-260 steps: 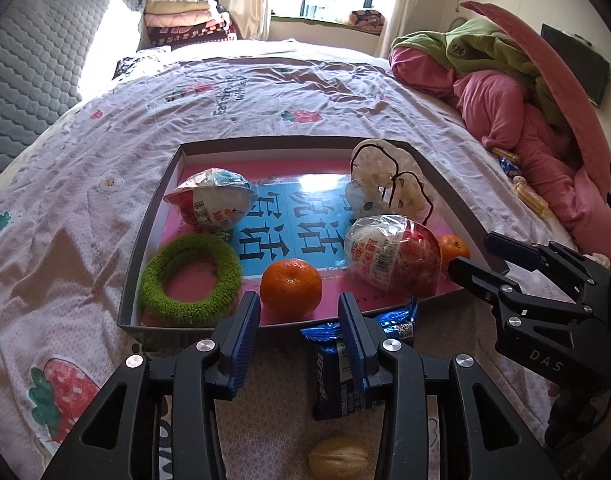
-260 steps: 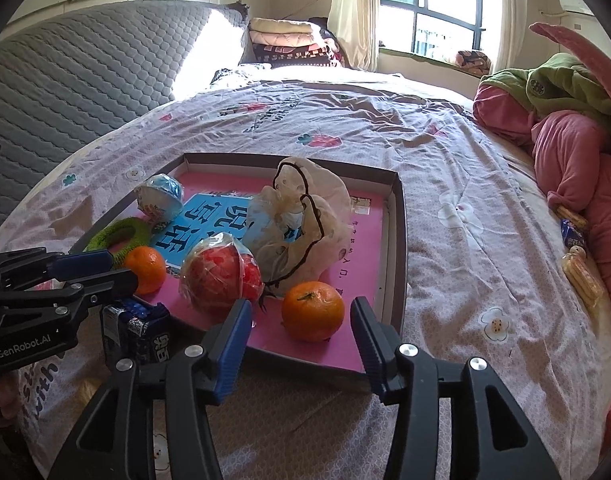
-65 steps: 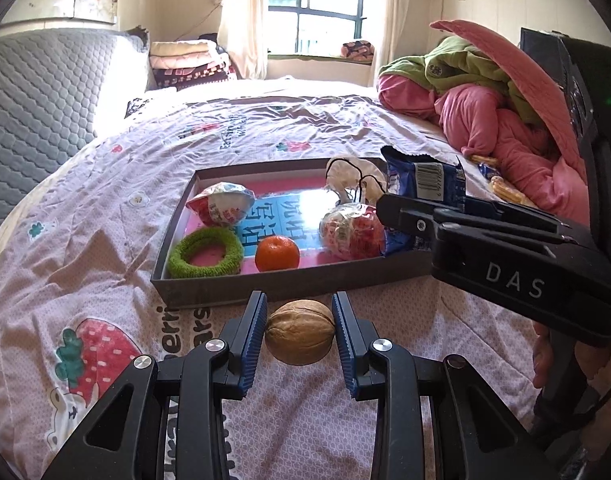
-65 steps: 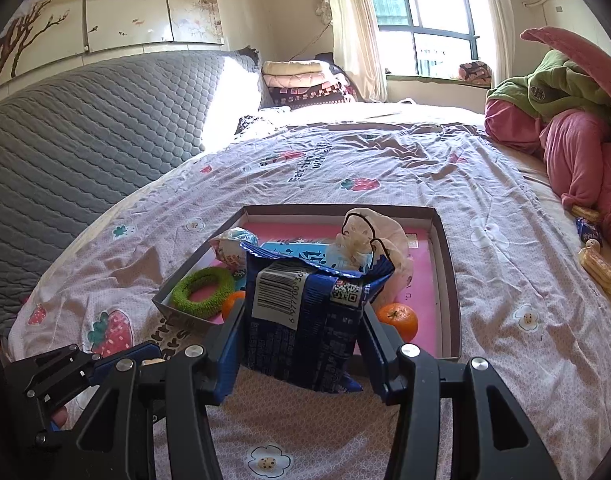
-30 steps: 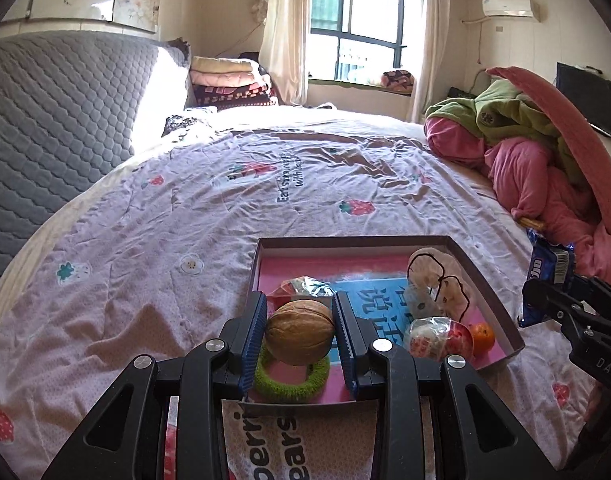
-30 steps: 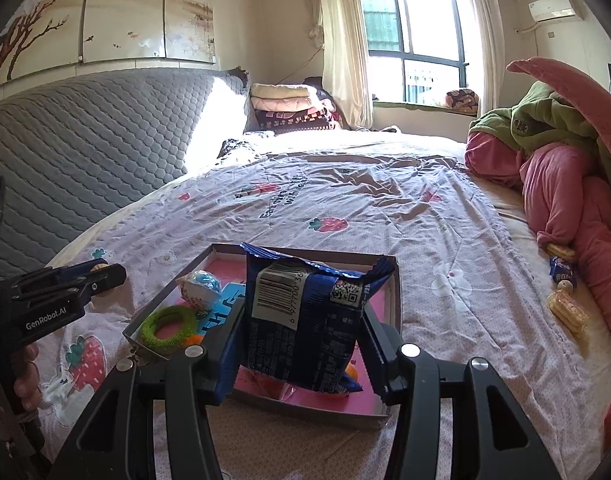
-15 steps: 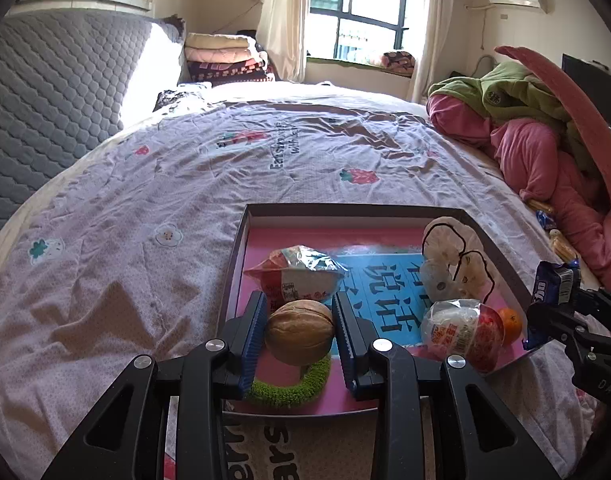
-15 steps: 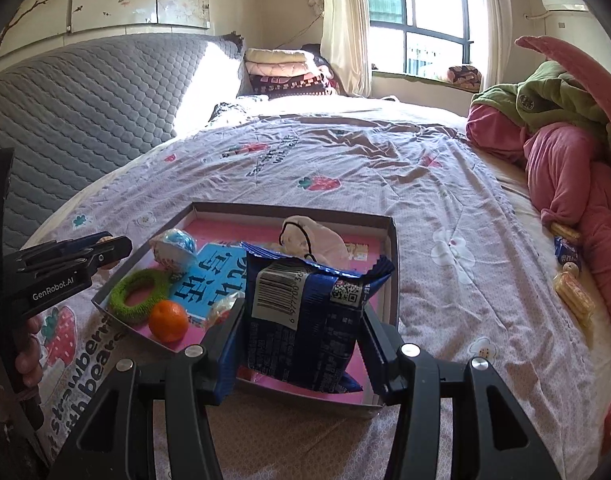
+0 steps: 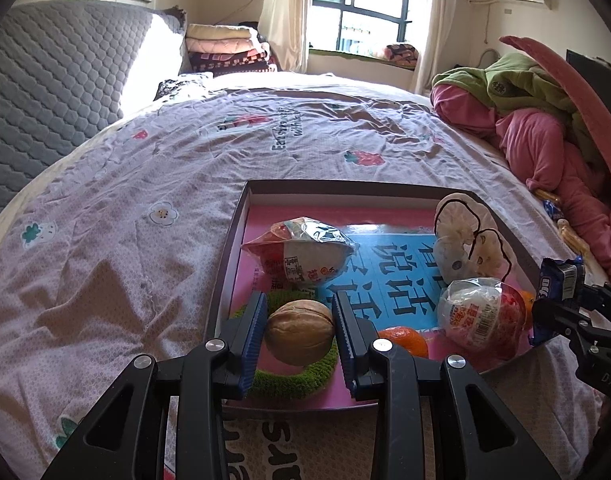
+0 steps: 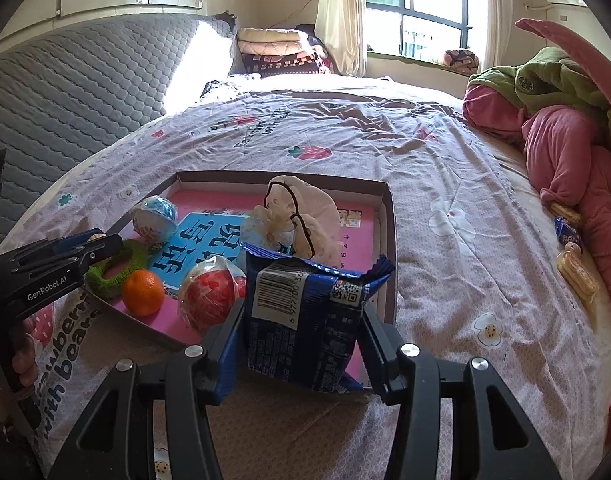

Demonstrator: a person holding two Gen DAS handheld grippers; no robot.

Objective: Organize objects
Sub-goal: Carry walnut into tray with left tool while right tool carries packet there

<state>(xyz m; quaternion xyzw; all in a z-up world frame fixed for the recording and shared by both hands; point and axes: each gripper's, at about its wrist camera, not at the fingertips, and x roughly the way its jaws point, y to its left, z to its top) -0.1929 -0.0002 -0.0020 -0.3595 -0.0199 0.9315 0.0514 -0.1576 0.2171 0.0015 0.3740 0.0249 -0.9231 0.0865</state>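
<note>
While the bed [image 9: 153,168] is carrying everything, the shallow tray [image 9: 225,256] is sitting near its near edge, and both grippers are now hovering over it, having come in from farther back half a second ago. The right gripper [image 10: 301,320] is keeping its jaws clamped on the blue snack packet [image 10: 305,320], now lower and over the tray's near right corner. The left gripper [image 9: 299,330] is holding the walnut [image 9: 299,332] with jaws closed just to its width, above the green ring [image 9: 293,380] at the tray's near left, beside an orange [image 9: 405,340] and a wrapped egg toy [image 9: 481,320]. This is suggesting that both items are about to be released into the tray, likely finishing the gathering.
</note>
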